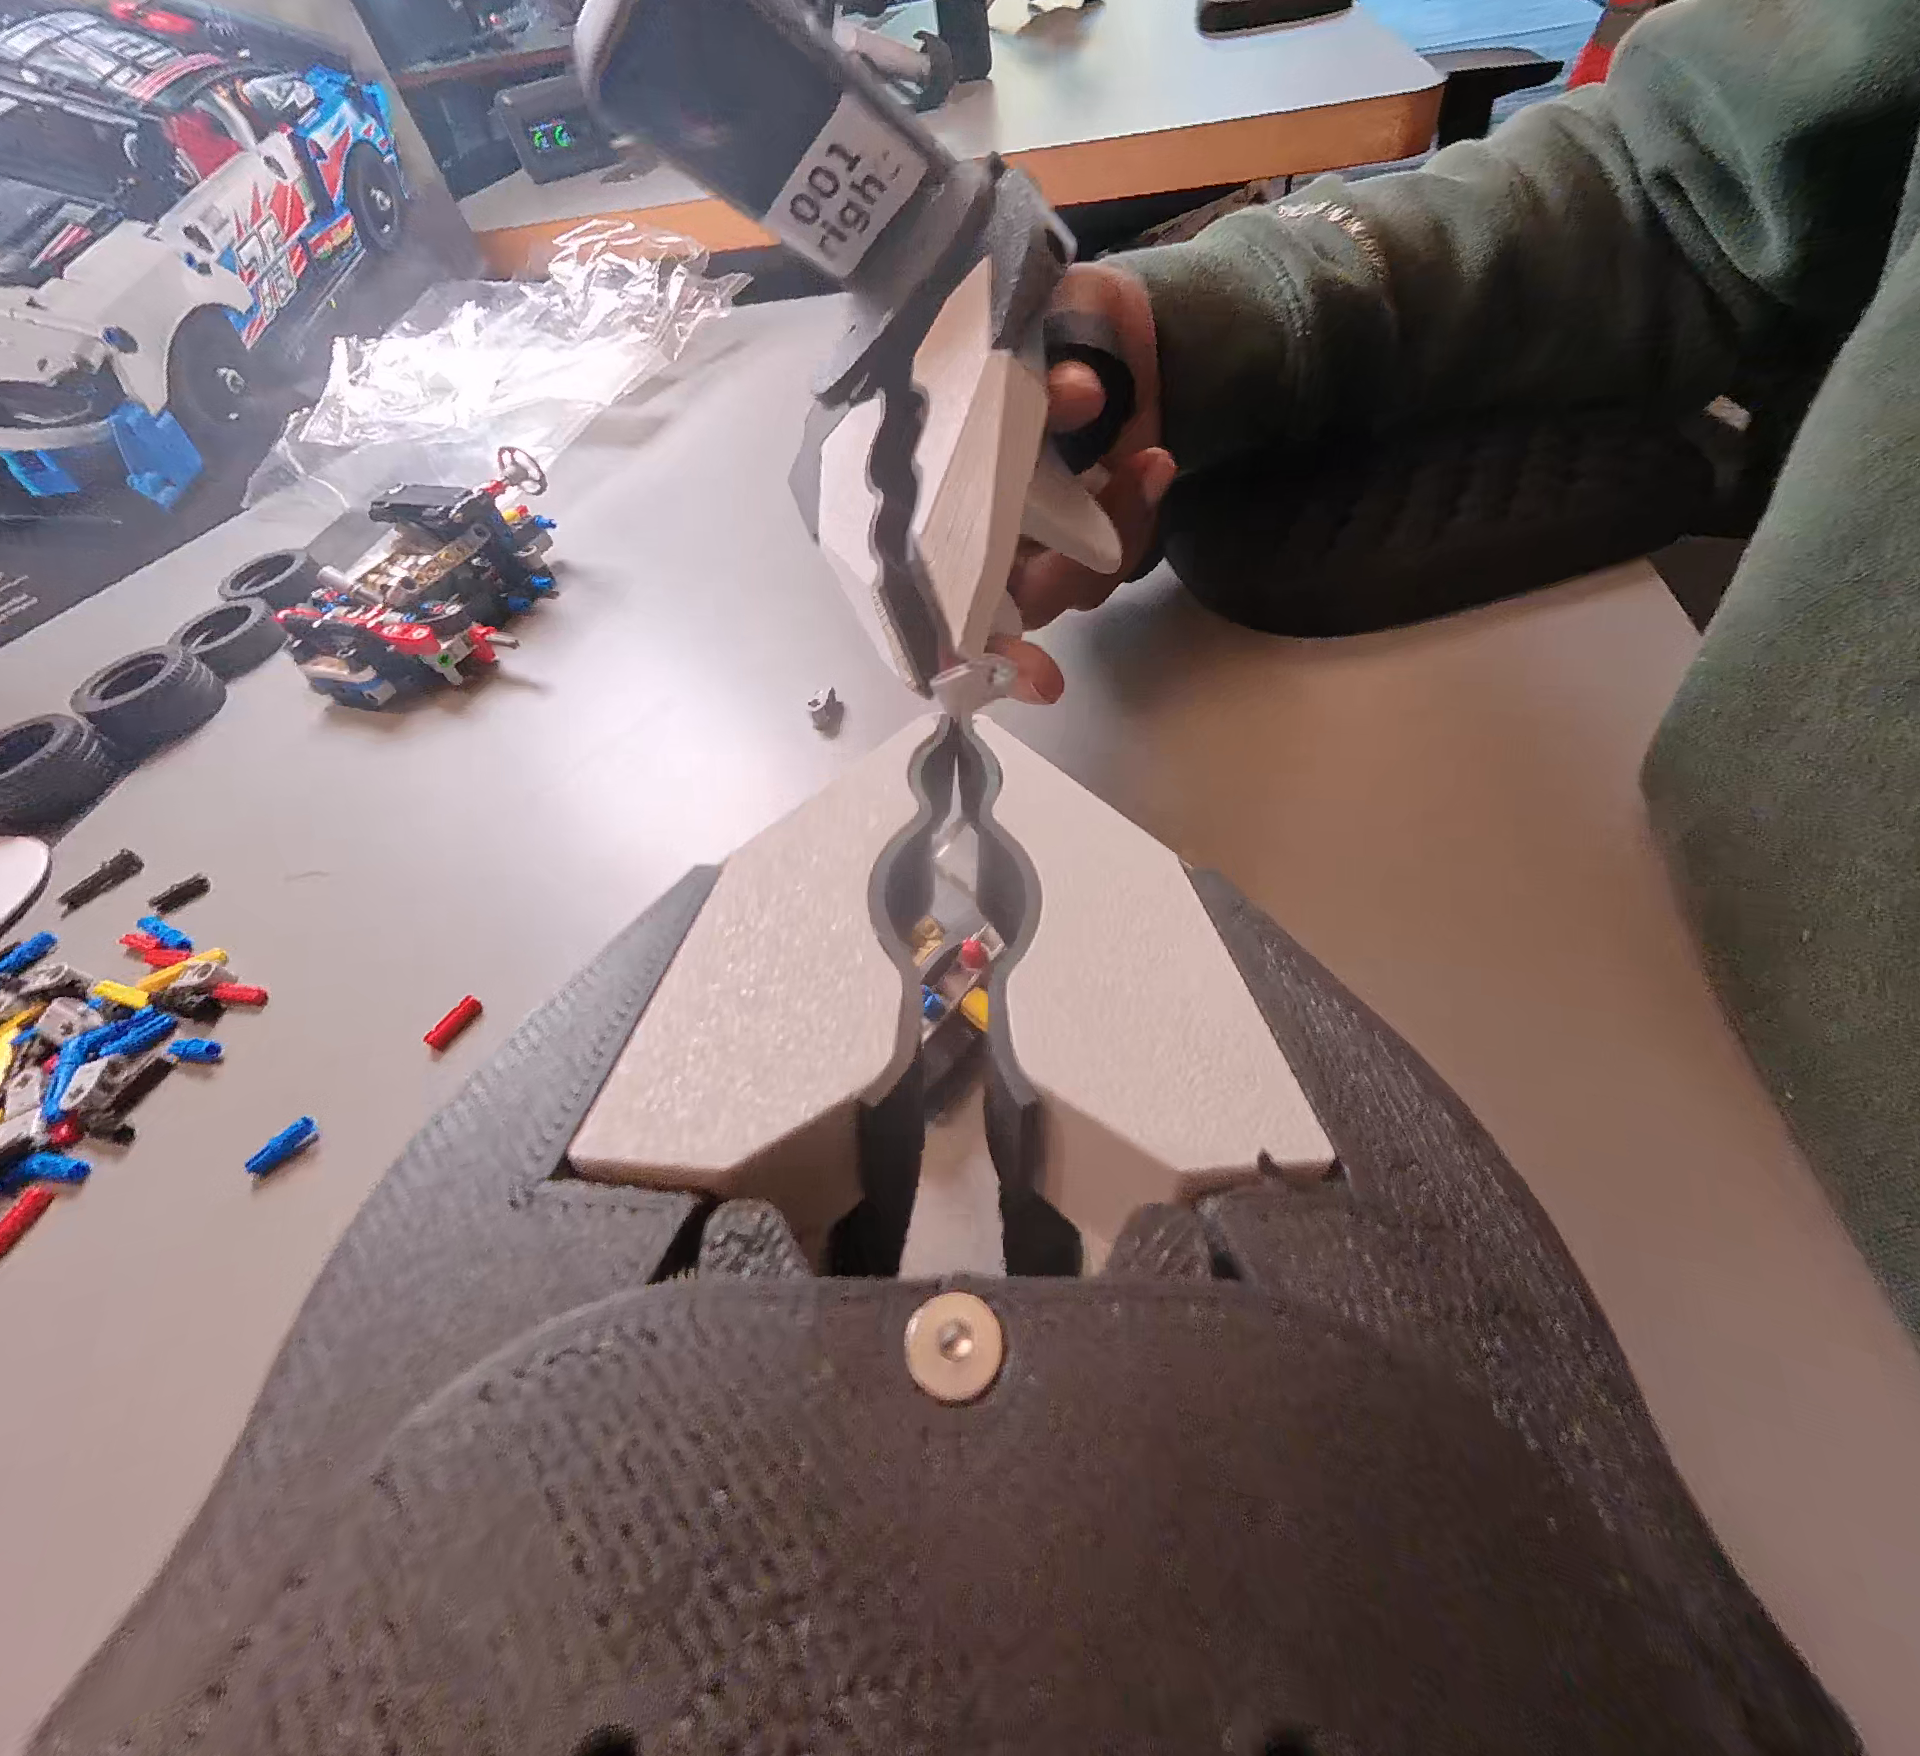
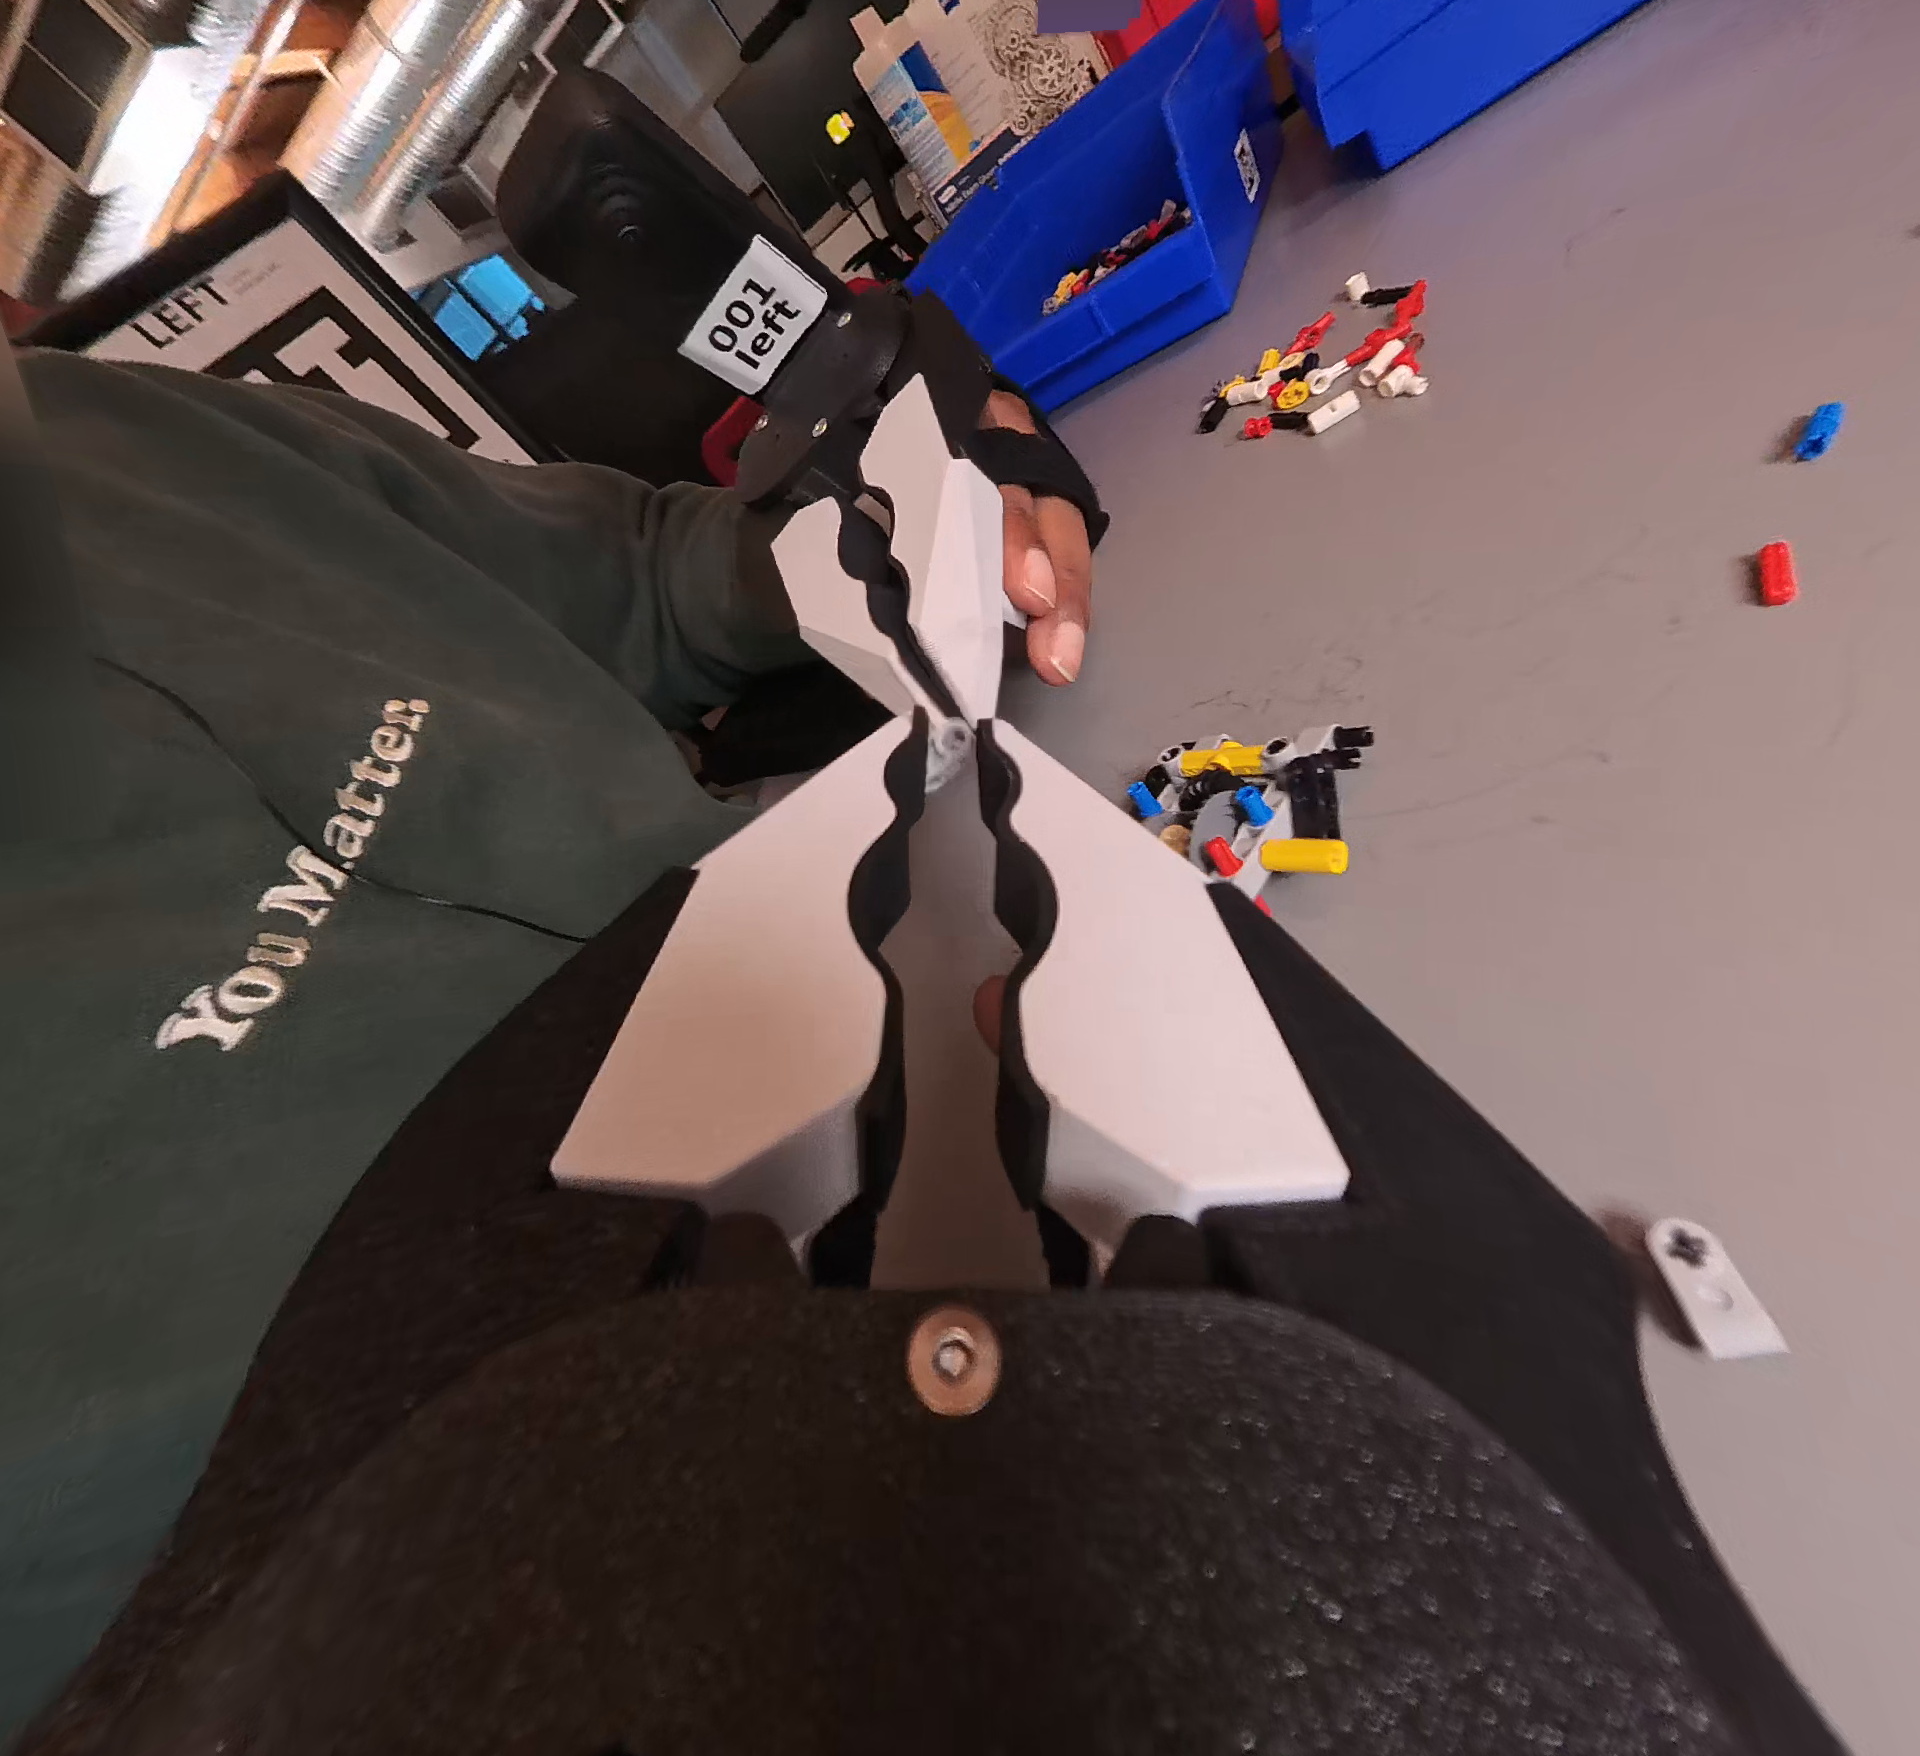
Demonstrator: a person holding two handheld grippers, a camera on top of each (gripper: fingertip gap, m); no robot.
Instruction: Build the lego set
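Tip to tip above the near edge of the bench [image 1: 1351,875]. Left gripper [image 1: 961,742] pressed together at the tips, with no telling whether anything thin is caught between. Right gripper [image 2: 948,742] pinching a small light grey piece [image 2: 943,763] at the very ends of its fingers.

Apparently a mid-air mating or hand-over of that piece. Best done slowly:

- Line up both grippers on 1 axis.
- Hold the left rigid as an anvil.
- Push with the right only after squaring the piece.
- Avoid twisting: so shallow a pinch is likely to mean a pivoting or escaping piece.
- Keep low over the bench, for a short fall and an easy recovery rather than a loss over the edge.

Half-built car chassis [image 1: 416,584] well apart, toward the far left corner, beside 4 tyres [image 1: 145,693] and the set's box [image 1: 156,148]. Loose pins [image 1: 94,1010] along the left edge. Much of the build judged yet to do.
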